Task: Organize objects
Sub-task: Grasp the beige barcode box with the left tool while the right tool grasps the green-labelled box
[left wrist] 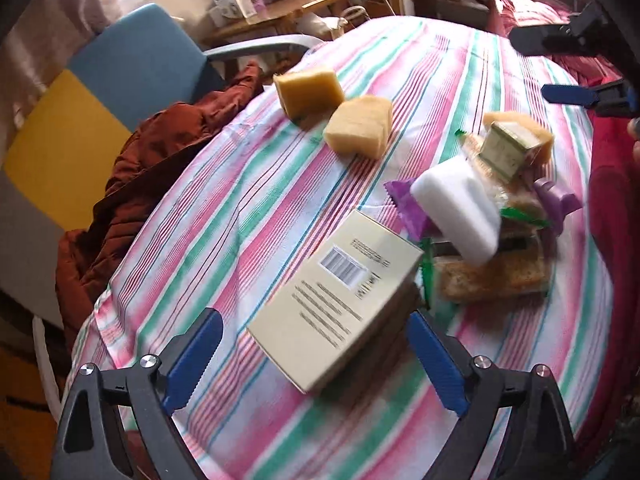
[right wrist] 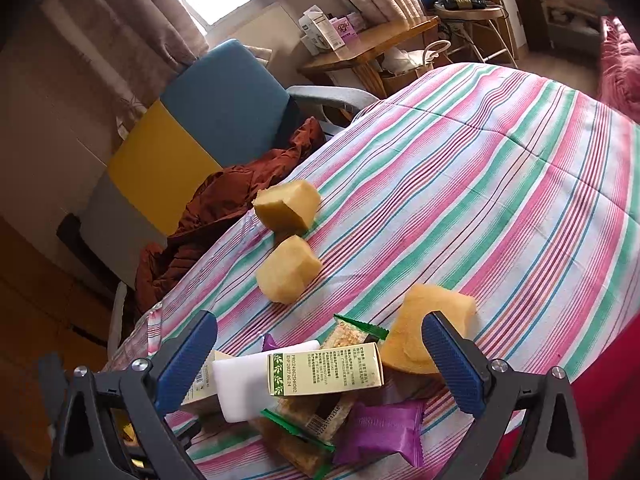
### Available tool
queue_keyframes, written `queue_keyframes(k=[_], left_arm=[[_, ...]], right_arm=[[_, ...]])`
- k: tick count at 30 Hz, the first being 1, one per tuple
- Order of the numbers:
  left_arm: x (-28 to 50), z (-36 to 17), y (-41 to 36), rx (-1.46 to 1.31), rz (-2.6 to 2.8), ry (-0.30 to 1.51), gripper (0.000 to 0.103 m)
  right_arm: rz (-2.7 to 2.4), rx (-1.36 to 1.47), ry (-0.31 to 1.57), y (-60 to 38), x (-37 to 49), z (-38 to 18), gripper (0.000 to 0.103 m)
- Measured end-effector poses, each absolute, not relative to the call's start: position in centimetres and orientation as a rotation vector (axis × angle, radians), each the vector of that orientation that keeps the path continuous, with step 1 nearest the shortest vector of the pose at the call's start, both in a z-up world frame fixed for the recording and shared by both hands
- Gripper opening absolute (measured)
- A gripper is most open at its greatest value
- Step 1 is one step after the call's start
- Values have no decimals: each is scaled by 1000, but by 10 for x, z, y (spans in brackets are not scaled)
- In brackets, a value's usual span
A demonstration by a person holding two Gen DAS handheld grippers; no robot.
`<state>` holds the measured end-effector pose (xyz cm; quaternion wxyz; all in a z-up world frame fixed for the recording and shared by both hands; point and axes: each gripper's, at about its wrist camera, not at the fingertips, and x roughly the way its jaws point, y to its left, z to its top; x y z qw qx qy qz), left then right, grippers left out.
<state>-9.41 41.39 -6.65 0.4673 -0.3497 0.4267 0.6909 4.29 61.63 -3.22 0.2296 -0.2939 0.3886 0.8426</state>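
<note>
Both grippers hang wide open over a heap of odds and ends on the striped cloth [left wrist: 248,216].

The left gripper [left wrist: 316,364] has let go: a cream box [left wrist: 336,300] lies between its blue fingers [left wrist: 196,360], which stand clear of its sides. Just past the box sit a white block [left wrist: 456,212], a small green carton [left wrist: 508,152], snack packets [left wrist: 492,276] and purple wrappers [left wrist: 408,208], all jumbled and touching. The right gripper [right wrist: 320,364] holds nothing, spread above the same heap beside a sponge [right wrist: 416,332]. Two more sponges [left wrist: 332,104] rest apart near the cloth's edge, by the chair [left wrist: 132,64].
</note>
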Motion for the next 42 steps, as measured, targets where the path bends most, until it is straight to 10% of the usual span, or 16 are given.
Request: queue_keyframes(k=[8,12,34,37,42], left_arm=[[-110,-85,434,-928,1601,1031,95],[-112,-97,432,-1016,1599,972,51],[-63,-53,312,-1140,1861,454,50],[-58,-49,300,-1135,1880,422,50],[-47,-42,281,-1128,1915,351,50]], right_arm=[[2307,-821,1086,618,42,-36,103],[2295,-804,1093,621,45,-36,103],[2254,-1168,990,608,6,-70,102],[2250,-1220,930,603,0,-75,74],[2278,-1212,849,597,-4,-70,71]])
